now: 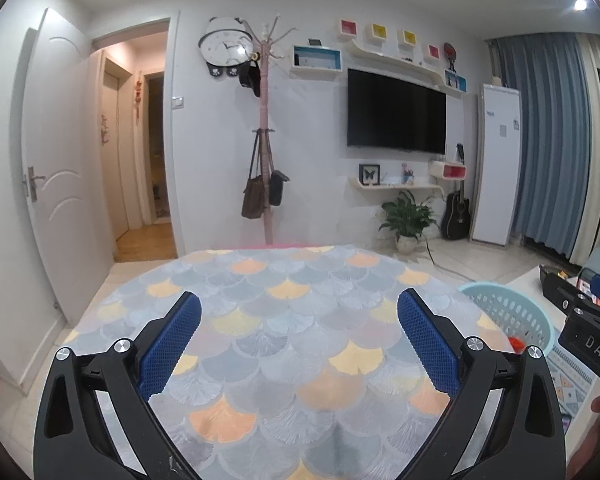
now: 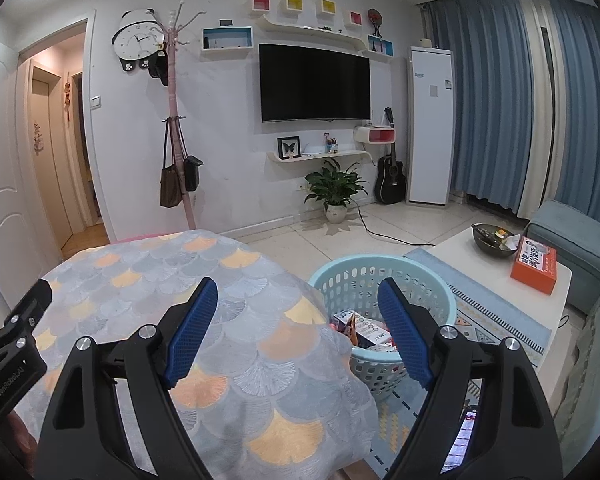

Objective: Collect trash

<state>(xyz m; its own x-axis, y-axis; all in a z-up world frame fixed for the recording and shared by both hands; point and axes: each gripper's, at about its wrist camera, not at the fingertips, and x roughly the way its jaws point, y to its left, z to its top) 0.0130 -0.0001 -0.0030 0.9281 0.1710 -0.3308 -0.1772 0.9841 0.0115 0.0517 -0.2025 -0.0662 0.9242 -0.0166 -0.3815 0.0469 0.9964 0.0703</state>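
Left tool [image 1: 298, 312] and right tool [image 2: 298, 300] both gape empty above the cloth-covered surface [image 1: 260, 320]; trash [image 2: 366, 334] fills the basket [image 2: 380, 272] beside it.

A pale blue perforated plastic basket [image 2: 384, 280] is sitting lower right of centre, right of the fan-patterned cloth-covered table [image 2: 172, 280], with crumpled packaging trash [image 2: 364, 330] lying inside it.

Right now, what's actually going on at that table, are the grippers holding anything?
No. A person holds both grippers above the table with the fan-pattern cloth. The left gripper and right gripper are open and empty. No trash shows on the cloth. The light blue basket, on the floor beside the table, already holds several wrappers and packets.
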